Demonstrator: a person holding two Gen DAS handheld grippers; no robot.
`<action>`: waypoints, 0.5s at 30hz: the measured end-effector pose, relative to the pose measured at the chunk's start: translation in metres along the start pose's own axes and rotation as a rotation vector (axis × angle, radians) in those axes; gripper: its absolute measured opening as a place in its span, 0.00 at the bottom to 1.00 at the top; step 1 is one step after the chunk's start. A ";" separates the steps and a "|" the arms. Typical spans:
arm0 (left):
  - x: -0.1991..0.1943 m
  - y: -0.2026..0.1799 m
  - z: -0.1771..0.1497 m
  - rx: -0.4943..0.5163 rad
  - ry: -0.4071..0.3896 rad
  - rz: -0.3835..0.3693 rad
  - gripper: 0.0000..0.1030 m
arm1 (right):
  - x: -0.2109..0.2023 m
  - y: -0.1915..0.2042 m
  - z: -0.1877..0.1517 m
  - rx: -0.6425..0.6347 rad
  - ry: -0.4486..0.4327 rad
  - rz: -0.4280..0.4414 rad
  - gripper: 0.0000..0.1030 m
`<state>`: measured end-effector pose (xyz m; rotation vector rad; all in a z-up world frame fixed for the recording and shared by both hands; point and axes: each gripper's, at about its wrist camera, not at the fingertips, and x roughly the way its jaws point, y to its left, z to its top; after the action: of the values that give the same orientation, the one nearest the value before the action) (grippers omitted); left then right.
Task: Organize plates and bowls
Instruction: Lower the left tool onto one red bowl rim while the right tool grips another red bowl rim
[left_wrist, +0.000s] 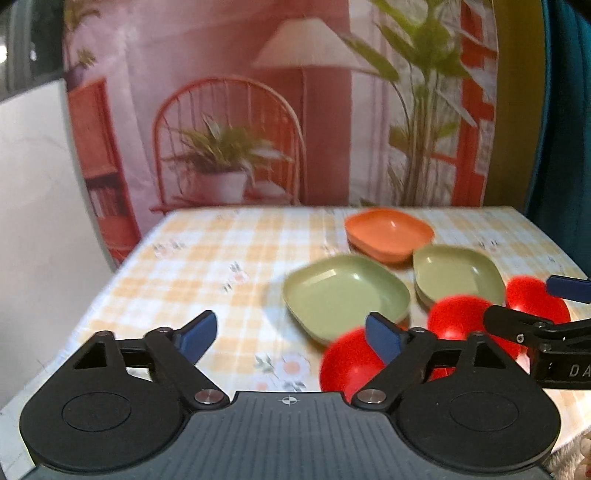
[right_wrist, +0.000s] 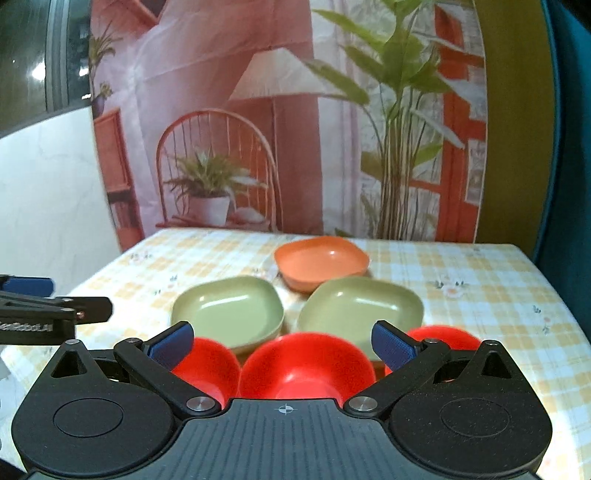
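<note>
Both tools spread wide over a checked tablecloth (right_wrist: 480, 280), nothing between the pads. Left gripper (left_wrist: 291, 334) above bare cloth, with the nearest red bowl (left_wrist: 347, 363) partly behind its right finger and a green plate (left_wrist: 345, 295) just beyond, to the right. Right gripper (right_wrist: 282, 341) directly over the middle red bowl (right_wrist: 306, 365), flanked by a left red bowl (right_wrist: 207, 363) and a right one (right_wrist: 443, 338). Farther back, two green plates (right_wrist: 229, 310) (right_wrist: 360, 306) side by side, then an orange plate (right_wrist: 321, 262) behind them. Contact with any dish: none visible.
</note>
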<state>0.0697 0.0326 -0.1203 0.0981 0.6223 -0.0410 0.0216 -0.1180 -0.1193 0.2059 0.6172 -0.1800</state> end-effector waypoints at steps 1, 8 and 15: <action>0.004 0.002 -0.002 -0.006 0.016 -0.016 0.77 | 0.001 0.001 -0.003 -0.002 0.015 0.007 0.94; 0.022 0.016 -0.017 -0.105 0.081 -0.136 0.56 | 0.009 0.008 -0.014 -0.008 0.099 0.033 0.76; 0.031 0.012 -0.024 -0.105 0.110 -0.169 0.41 | 0.015 0.010 -0.016 -0.009 0.137 0.076 0.65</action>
<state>0.0818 0.0466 -0.1567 -0.0547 0.7407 -0.1673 0.0266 -0.1064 -0.1395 0.2339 0.7453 -0.0899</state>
